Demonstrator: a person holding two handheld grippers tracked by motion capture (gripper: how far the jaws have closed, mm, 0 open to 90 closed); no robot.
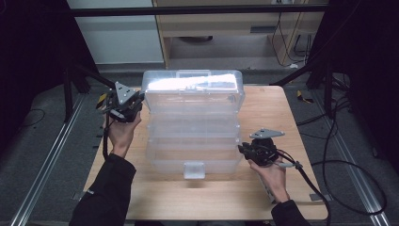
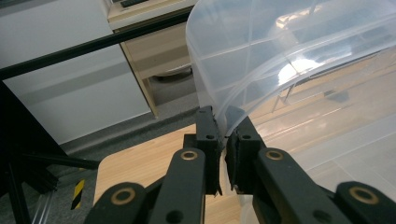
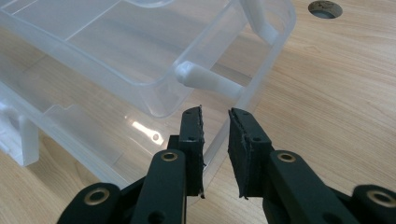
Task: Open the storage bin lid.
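One clear plastic box (image 1: 193, 127) is standing open in the middle of the wooden table (image 1: 263, 197), with its lid (image 1: 193, 84) raised at the far side. Because the plastic is see-through, the inner trays are hard to separate by eye; I am counting about three steps from the lid down to the front, where one small latch (image 1: 194, 170) is hanging.

Two grippers are working, one in each hand. The left gripper (image 1: 123, 104) is pinching the left edge of the lid (image 2: 261, 60); in the left gripper view its jaws are clamped on the thin rim, which is hiding partly between them. The right gripper (image 1: 254, 149) is sitting at the right front corner of the box. In the right gripper view its jaws are standing a little apart on both sides of the box wall (image 3: 243, 100), but I cannot tell whether the pads are pressing it. Both sleeves are cut off by the bottom edge of the high view.
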